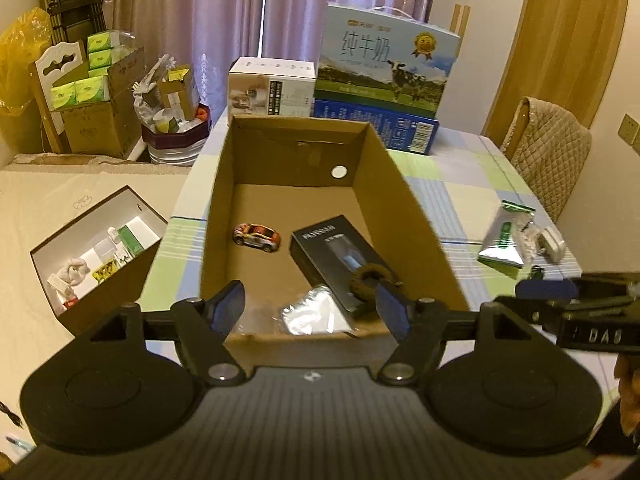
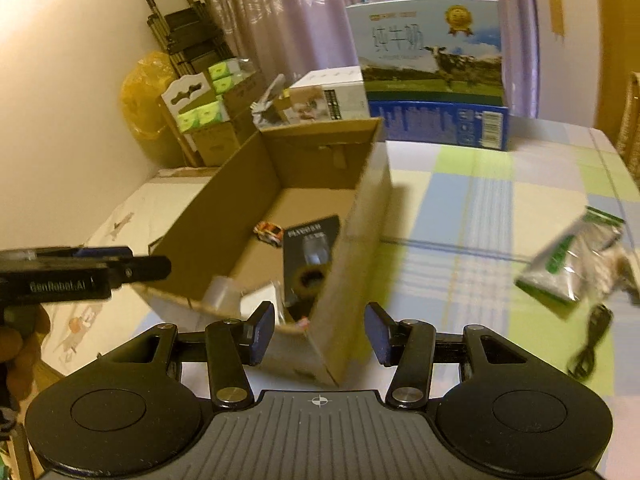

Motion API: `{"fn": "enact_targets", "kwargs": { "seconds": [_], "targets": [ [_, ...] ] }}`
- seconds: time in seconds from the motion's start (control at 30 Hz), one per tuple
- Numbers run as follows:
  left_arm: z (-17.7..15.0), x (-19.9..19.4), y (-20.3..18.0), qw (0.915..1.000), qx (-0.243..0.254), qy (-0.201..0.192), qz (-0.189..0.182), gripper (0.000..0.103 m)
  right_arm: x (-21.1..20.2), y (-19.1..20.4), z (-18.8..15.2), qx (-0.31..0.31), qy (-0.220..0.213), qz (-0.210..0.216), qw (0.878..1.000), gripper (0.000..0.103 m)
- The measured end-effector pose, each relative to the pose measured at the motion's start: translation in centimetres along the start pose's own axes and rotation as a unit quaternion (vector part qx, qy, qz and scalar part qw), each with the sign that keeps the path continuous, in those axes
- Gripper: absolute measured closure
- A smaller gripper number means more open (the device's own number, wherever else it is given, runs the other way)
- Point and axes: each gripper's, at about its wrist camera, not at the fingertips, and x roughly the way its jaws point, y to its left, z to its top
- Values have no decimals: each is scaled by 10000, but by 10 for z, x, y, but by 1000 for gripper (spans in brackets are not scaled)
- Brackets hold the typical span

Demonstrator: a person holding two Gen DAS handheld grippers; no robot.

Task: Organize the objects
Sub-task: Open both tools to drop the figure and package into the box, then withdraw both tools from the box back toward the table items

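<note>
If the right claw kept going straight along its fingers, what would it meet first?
Most likely the near corner of the cardboard box, which sits directly between the open fingers of the right claw. Depth is hard to judge in this blurred fisheye view.

A big milk box (image 1: 386,60) stands far back on the table — a white box (image 1: 270,88) just left of it, pink curtains (image 1: 224,12) behind.

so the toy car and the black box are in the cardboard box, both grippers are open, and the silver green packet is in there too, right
Not quite. The silver green packet is not in the cardboard box; it lies outside on the checked tablecloth, to the box's right, as the left wrist view shows. The rest holds: the toy car and black box are inside, and the left gripper and right gripper are open.
</note>
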Motion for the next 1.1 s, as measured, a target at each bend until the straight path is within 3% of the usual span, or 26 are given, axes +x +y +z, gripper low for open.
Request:
{"fn": "enact_targets", "kwargs": {
  "seconds": [0.5,0.83,1.1],
  "targets": [
    [-24,-40,-63,9996,161,-5,-252,23,-74,-20,-40,194,-173,-385,9989,56],
    [-29,-41,-108,9976,369,-22,-585,10,-109,-63,-60,632,-265,-763,9947,55],
    [-28,-31,-150,9934,649,0,-945,8,-145,-110,-79,1103,-372,-1259,9852,55]
  ]
}}
